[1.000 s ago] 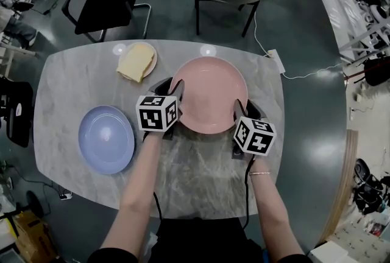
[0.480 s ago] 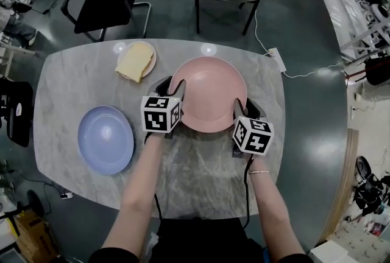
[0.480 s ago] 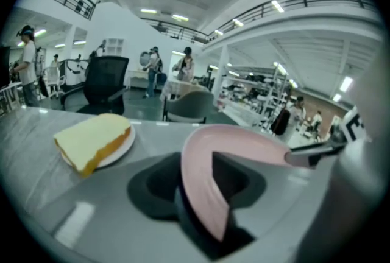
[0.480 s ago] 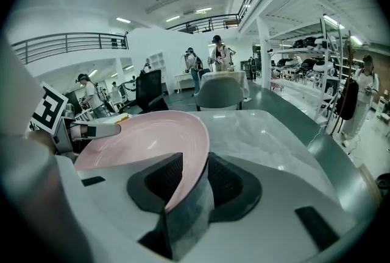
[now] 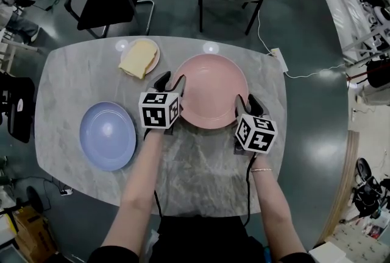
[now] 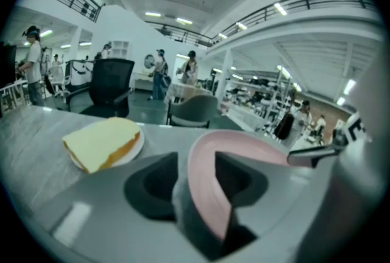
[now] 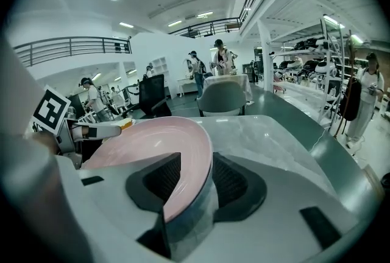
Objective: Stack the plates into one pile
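A: Right, pink plate [image 5: 211, 90] sits flat, well right of the blue plate [image 5: 108, 135]. Your left gripper [image 5: 170, 80] and right gripper [image 5: 246, 102]: jaws have just been opening, rim loose between them.
B: Looks stiff, slick, chippable. You regrip at opposite rims.

pink plate [image 5: 210, 91]: rim sections under left gripper [image 5: 171, 80] and right gripper [image 5: 246, 101] hidden in head view; rim blurred close by left gripper in its own view.

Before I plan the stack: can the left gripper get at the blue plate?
Probably yes: the blue plate lies uncovered beside it. The left gripper, jaws just opening, must first clear the rim of the pink plate between them.
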A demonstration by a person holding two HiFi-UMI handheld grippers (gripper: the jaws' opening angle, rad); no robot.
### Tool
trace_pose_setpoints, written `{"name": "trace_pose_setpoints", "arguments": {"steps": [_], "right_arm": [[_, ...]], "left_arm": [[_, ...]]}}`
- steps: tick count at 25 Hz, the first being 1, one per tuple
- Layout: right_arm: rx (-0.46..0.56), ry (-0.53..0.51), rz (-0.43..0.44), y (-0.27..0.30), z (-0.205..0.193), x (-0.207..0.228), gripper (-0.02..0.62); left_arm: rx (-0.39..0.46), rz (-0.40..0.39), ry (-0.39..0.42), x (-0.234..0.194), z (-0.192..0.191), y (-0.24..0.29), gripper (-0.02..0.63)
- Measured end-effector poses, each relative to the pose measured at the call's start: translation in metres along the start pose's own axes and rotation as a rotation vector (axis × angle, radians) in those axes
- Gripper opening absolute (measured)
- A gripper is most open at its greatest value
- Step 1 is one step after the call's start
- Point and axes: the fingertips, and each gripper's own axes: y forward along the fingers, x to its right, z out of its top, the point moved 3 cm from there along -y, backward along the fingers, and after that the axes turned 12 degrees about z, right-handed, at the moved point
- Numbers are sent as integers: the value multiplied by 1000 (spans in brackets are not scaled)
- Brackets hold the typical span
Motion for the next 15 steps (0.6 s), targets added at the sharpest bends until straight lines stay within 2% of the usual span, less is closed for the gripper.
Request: {"name": "trace_pose_setpoints", "arguments": {"steps": [12, 15], "right_arm": [[-43, 40, 3, 17, -12, 5, 166], [-59, 51, 7, 18, -15, 6, 166]], "left_arm": [[-66, -24, -170, -9, -25, 0, 195], [-90, -32, -183, -6, -31, 0, 193]]}}
